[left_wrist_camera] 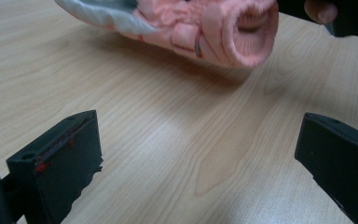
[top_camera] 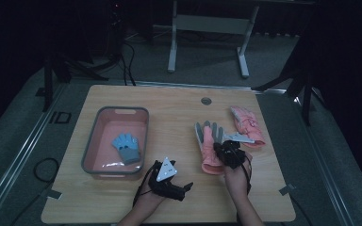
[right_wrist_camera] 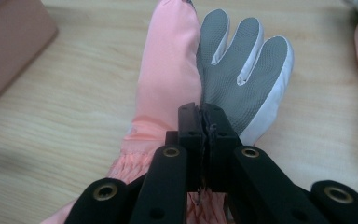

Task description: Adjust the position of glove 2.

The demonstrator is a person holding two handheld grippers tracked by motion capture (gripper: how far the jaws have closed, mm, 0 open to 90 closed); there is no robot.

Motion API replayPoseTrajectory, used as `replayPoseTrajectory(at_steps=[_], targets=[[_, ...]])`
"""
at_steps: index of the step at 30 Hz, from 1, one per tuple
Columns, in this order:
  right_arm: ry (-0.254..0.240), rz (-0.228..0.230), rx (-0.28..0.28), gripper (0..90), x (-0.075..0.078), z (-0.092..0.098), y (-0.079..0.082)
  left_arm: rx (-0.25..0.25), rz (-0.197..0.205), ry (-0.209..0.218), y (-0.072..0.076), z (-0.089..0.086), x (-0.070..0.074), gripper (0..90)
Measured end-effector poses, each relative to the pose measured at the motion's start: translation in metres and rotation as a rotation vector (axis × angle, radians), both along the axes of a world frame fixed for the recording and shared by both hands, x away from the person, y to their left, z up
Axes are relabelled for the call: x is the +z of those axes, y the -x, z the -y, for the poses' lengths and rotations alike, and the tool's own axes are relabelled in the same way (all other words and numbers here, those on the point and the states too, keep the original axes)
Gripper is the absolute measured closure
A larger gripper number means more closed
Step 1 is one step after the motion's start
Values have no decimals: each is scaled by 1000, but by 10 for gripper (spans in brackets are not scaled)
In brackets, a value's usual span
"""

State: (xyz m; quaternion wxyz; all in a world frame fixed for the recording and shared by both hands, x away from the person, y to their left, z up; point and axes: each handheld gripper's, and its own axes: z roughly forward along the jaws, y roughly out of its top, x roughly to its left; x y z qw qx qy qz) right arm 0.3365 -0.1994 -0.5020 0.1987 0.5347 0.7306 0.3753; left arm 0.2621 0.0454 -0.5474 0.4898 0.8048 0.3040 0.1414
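Right gripper view: right claw (right_wrist_camera: 204,114) pinches the pink glove (right_wrist_camera: 168,79).

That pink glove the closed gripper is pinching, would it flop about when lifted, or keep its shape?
Probably floppy: the pink glove looks like soft padded fabric with a gathered knit cuff, so it should sag from the right gripper. It likely weighs little for its bulk. Its grey dotted palm looks grippy, so it may drag rather than slide on the table.

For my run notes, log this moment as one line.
right hand-held gripper: shut on pink glove | left hand-held gripper: open, nothing between jaws | blue glove: in bin
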Motion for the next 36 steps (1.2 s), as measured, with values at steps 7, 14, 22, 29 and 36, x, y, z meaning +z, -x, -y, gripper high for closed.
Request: replayPoseTrajectory(at_steps=[7,14,22,29,36], targets=[[24,-16,-11,826,-25,-2,2,-5,-6,-7,0,2,-2,7],[-9,-13,-1,672,-22,3,1,-6,-6,-9,1,2,-2,7],[-32,42,44,610,1,20,0,-3,-3,1,1,-1,-1,7],[-6,116,48,575,19,62,-17,-18,5,15,2,0,0,7],[-14,143,3,589,22,110,-49,-22,0,17,2,0,-1,7]])
